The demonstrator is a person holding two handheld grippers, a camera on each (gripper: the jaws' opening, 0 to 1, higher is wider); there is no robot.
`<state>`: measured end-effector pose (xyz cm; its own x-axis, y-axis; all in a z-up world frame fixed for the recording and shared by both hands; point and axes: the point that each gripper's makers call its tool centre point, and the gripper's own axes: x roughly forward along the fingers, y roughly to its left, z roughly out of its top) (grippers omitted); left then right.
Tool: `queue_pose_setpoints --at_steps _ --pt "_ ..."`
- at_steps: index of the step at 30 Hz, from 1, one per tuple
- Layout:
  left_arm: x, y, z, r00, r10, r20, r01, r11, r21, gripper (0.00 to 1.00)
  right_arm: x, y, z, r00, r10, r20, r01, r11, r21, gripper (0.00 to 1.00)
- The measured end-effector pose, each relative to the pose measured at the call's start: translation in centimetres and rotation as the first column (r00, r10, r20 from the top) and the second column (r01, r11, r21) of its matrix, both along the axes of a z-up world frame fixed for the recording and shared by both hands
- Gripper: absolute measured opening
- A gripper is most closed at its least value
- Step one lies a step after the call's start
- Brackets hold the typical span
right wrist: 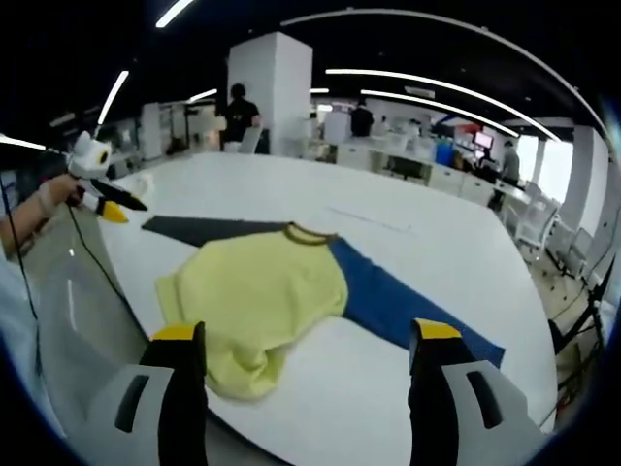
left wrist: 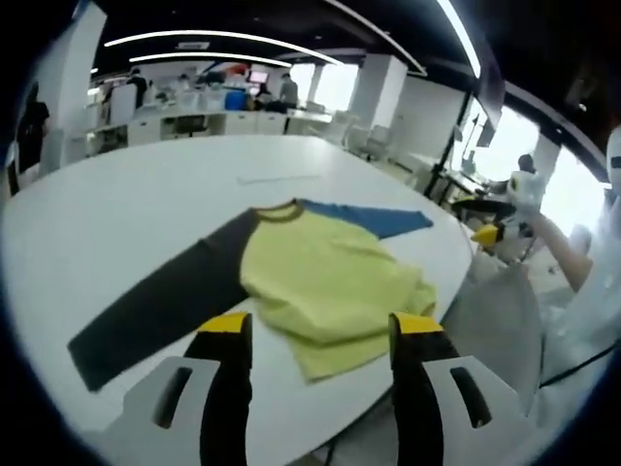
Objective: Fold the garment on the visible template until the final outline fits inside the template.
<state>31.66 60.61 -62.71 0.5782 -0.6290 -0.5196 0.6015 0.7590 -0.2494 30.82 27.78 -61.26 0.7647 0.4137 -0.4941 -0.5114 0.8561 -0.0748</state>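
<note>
One shirt (left wrist: 325, 277) is spread on the white table (left wrist: 146, 204), its yellow body rumpled near the edge; a black sleeve (left wrist: 160, 311) and a blue sleeve (right wrist: 408, 306) are stretched out flat. Both the left gripper (left wrist: 320, 330) and the right gripper (right wrist: 306, 340) are held wide open above the edge, nothing being gripped; no container is seen.

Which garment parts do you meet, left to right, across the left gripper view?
Black sleeve → yellow body → blue sleeve
</note>
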Motion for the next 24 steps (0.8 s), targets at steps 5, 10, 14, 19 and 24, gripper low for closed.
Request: queue_pose_setpoints --at_steps 5,10,14,19,24 --pt "0.3 0.3 -0.8 1.000 0.010 -0.011 -0.010 1.000 0.018 0.50 0.0 0.3 -0.5 1.000 0.010 -0.017 -0.010 1.000 -0.004 0.83" --pt "0.5 0.4 -1.2 1.000 0.017 -0.022 -0.017 1.000 0.017 0.48 0.2 0.4 -0.8 1.000 0.010 -0.028 -0.010 1.000 -0.006 0.82" --pt "0.7 0.4 -1.8 0.999 0.014 -0.036 -0.013 1.000 0.023 0.47 0.4 0.5 -1.2 0.999 0.011 -0.039 -0.011 1.000 -0.005 0.81" --pt "0.8 0.1 -2.3 0.999 0.015 -0.050 -0.014 1.000 0.022 0.45 0.5 0.6 -1.8 0.998 0.016 -0.060 -0.016 1.000 -0.004 0.78" --pt "0.8 -0.1 -2.9 0.998 0.011 -0.069 -0.009 1.000 0.028 0.43 0.6 1.1 -2.2 0.997 0.031 -0.076 -0.032 0.999 -0.009 0.77"
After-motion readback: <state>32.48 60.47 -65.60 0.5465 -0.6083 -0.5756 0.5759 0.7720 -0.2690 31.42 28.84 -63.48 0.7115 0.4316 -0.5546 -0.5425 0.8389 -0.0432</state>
